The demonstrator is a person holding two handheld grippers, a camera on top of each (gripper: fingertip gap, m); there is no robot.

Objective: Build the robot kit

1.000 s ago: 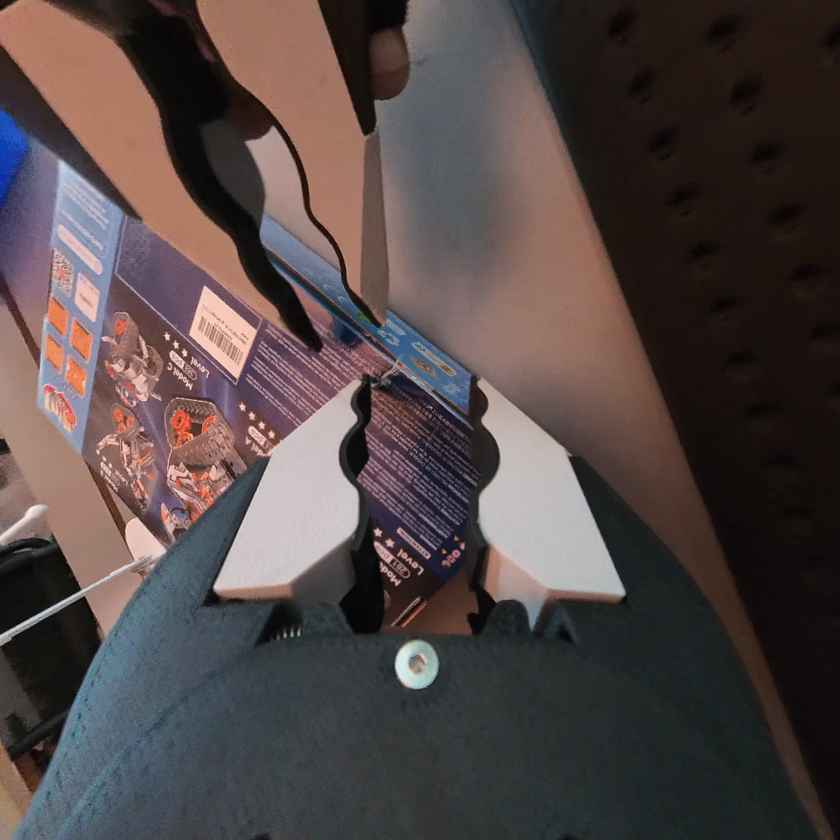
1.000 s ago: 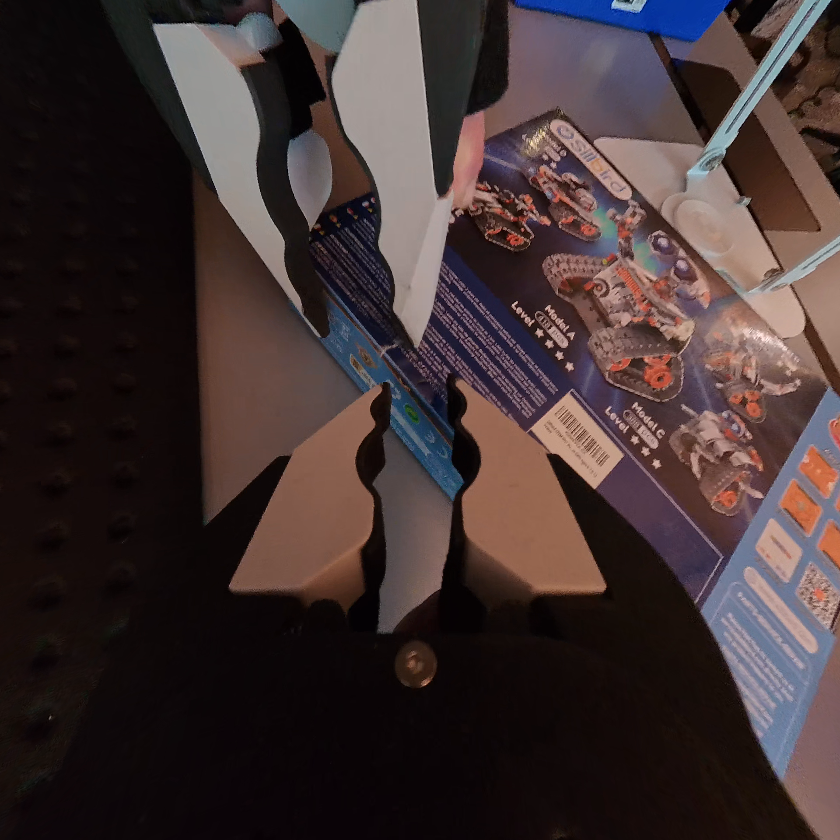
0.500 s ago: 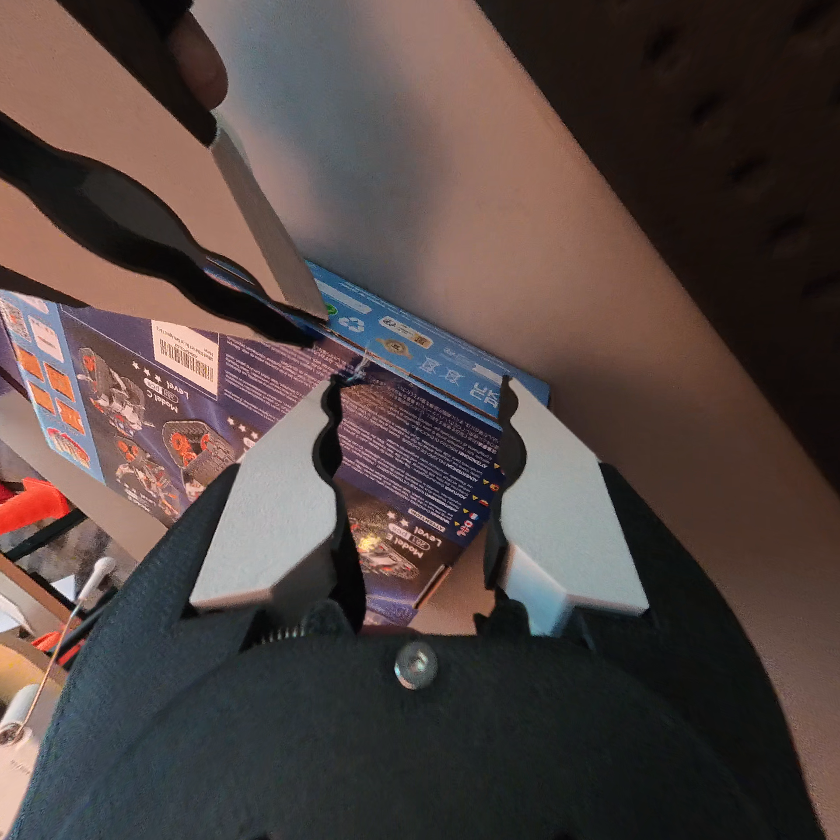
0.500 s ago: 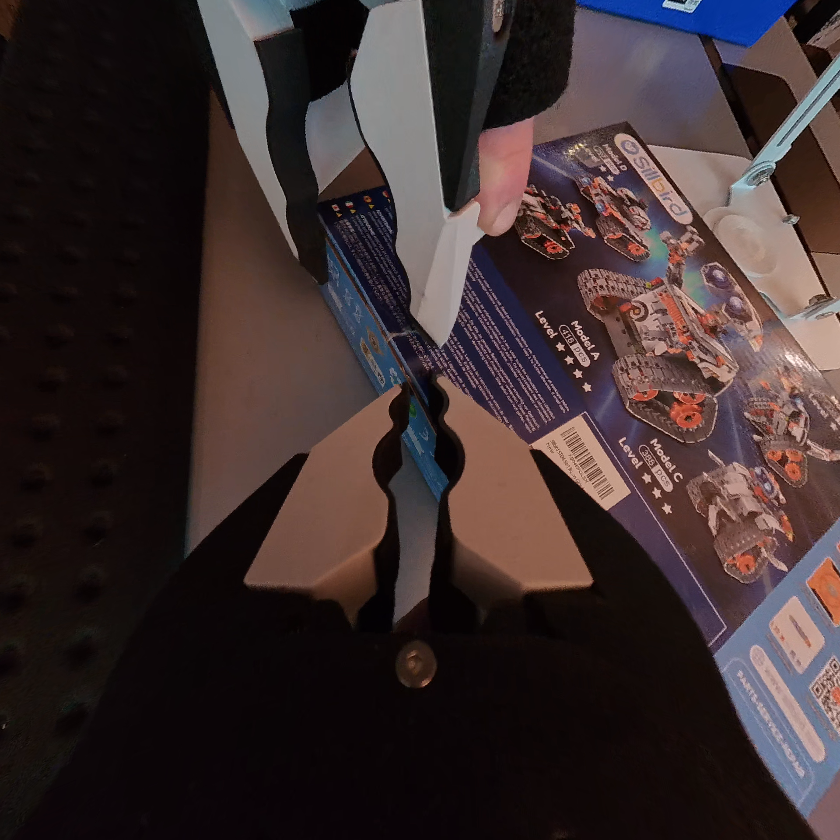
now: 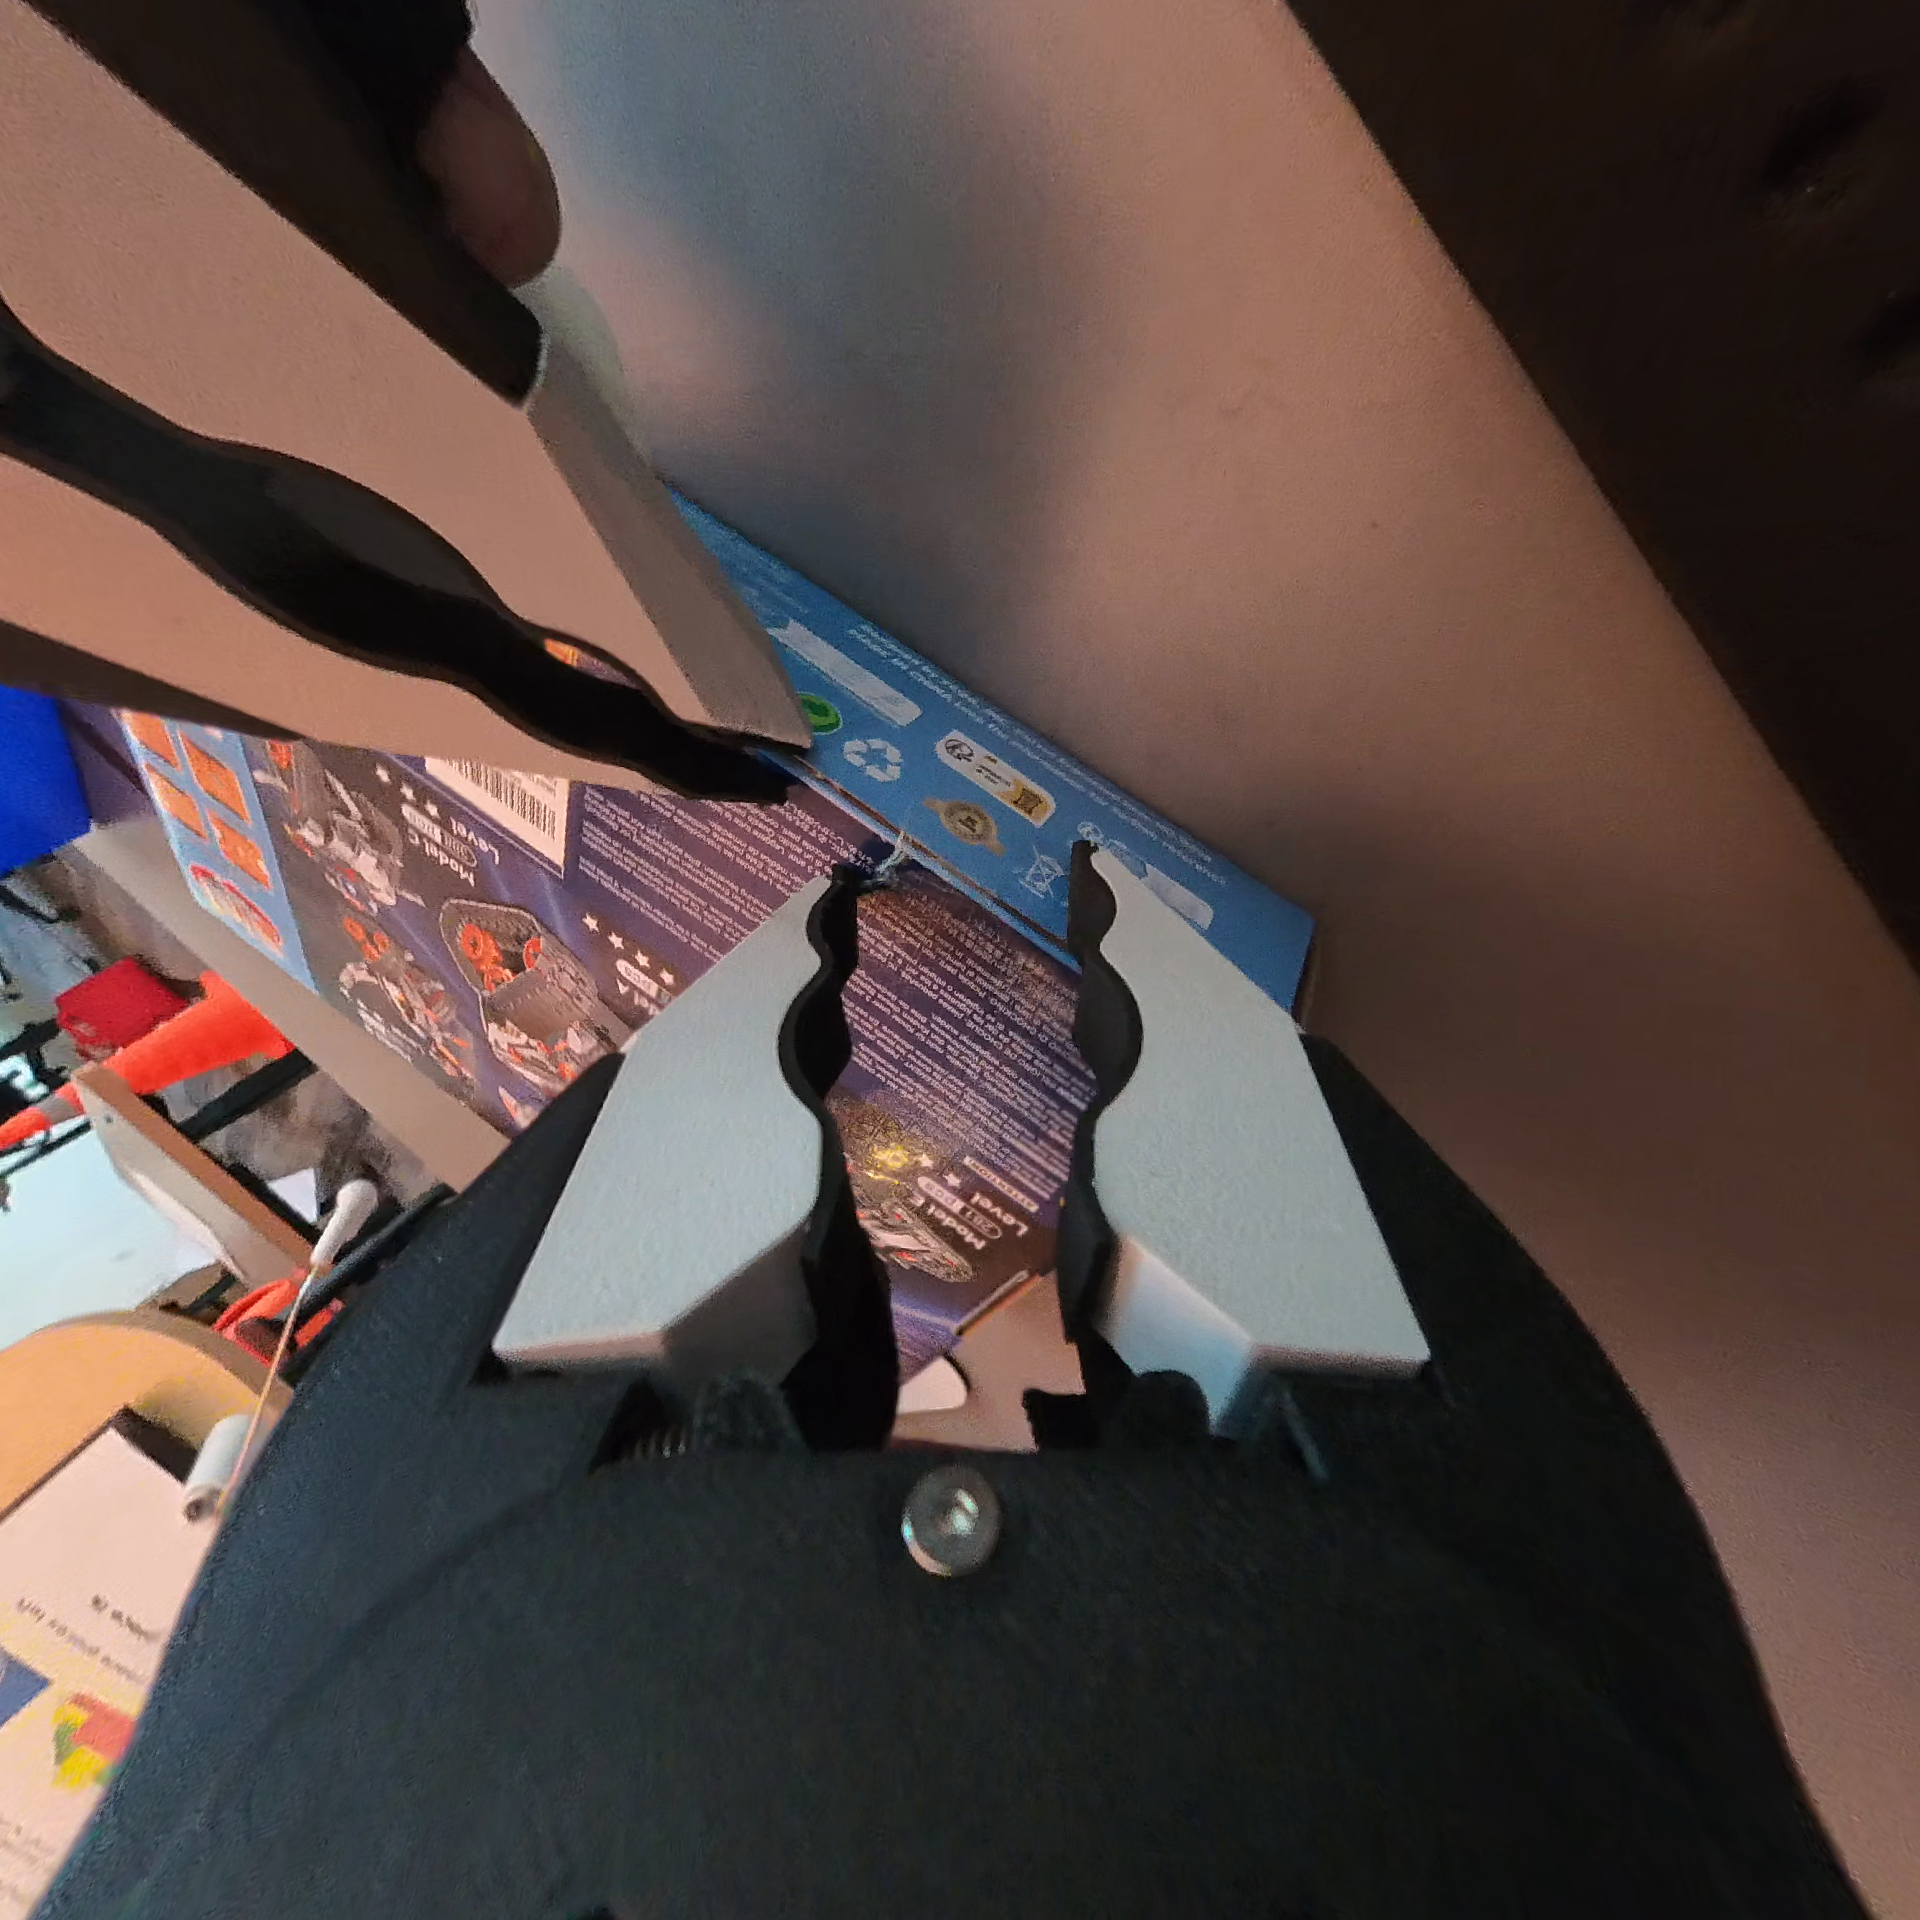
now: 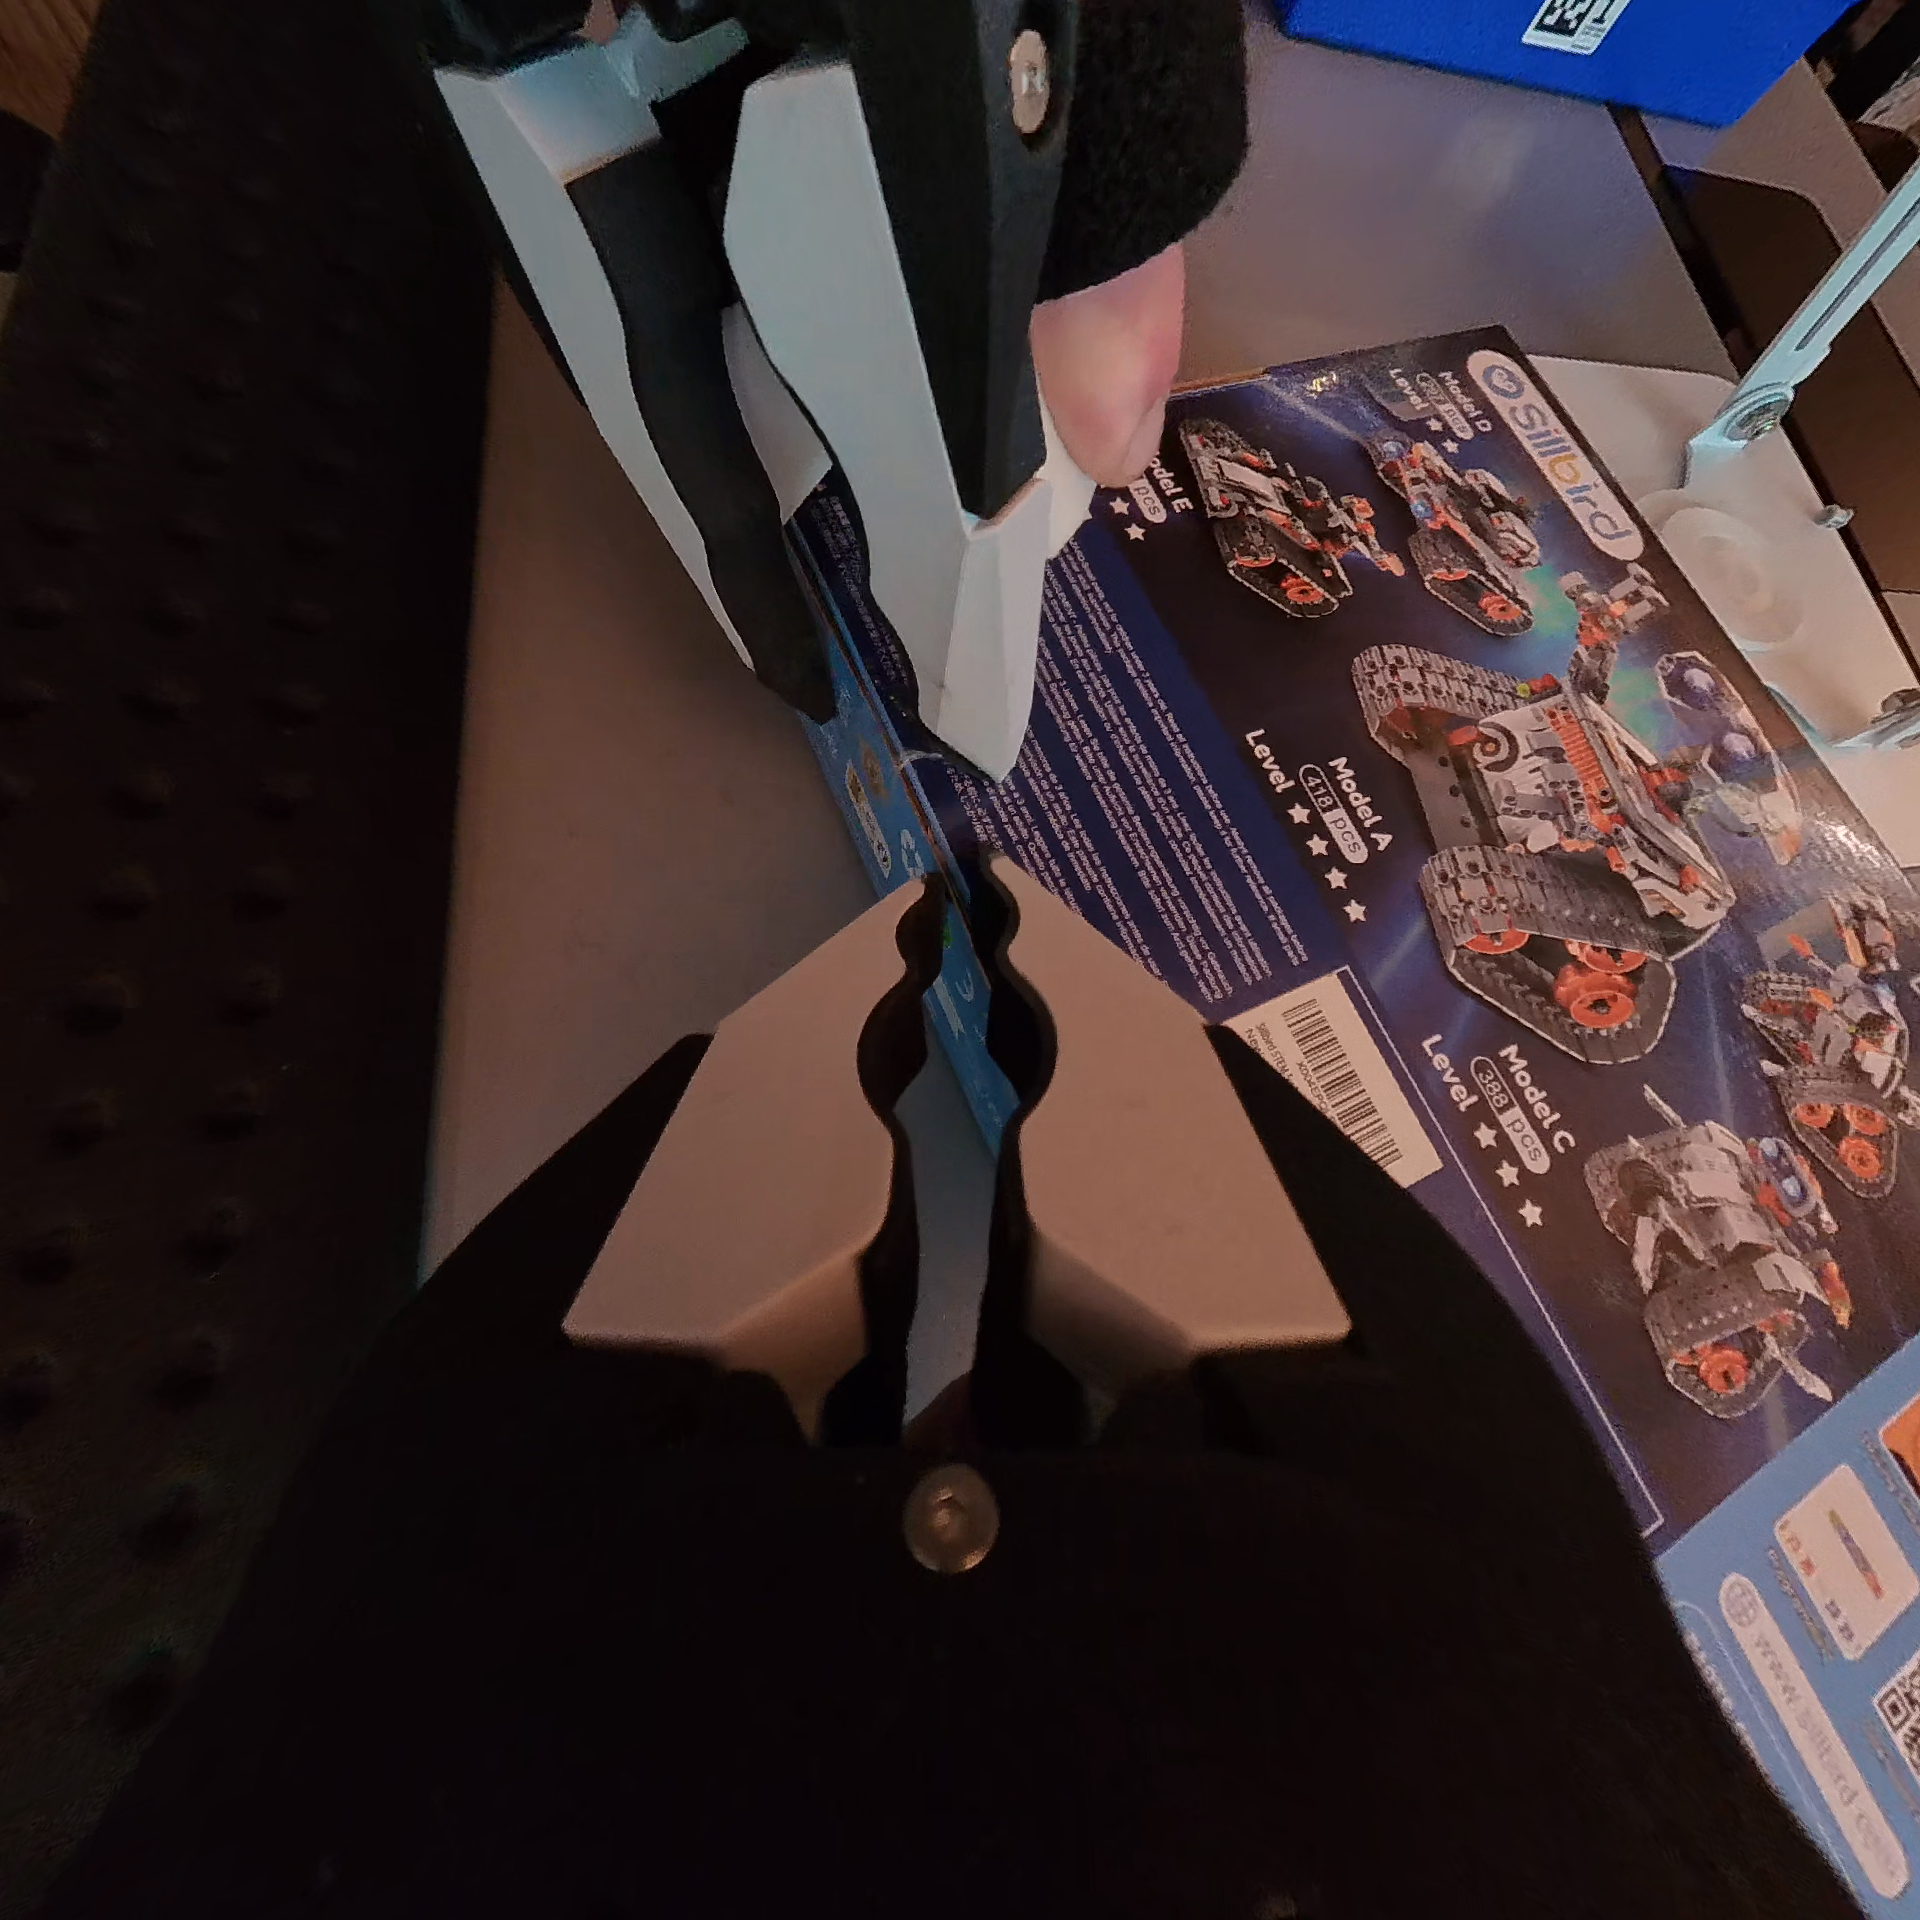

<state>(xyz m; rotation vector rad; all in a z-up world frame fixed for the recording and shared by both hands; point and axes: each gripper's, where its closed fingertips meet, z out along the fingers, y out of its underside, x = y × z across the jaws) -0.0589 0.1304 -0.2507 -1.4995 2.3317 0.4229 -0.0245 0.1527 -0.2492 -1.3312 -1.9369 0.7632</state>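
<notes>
A dark blue toy building-set box (image 6: 1351,831) lies flat on a grey table (image 6: 623,831). My right gripper (image 6: 961,878) is nearly closed, pinching the box's top edge along its light blue side. It also shows in the left wrist view (image 5: 774,753), with its tips meeting on that edge. My left gripper (image 5: 961,868) is open, with its tips at the same edge of the box (image 5: 707,862), close to the right gripper. In the right wrist view the left gripper (image 6: 904,743) straddles the edge from above, held by a hand (image 6: 1112,364) in a dark sleeve.
A dark dimpled panel (image 6: 208,727) borders the table beside the box and also shows in the left wrist view (image 5: 1714,312). A bright blue box (image 6: 1558,52) and a white stand base (image 6: 1714,540) lie beyond the toy box. Orange and red items (image 5: 197,1039) sit off the table. There is about 5 cm between the tips of the two grippers.
Both grippers moved in on the box's edge. The right gripper's jaws narrowed onto that edge. The left gripper's jaws opened wider.
</notes>
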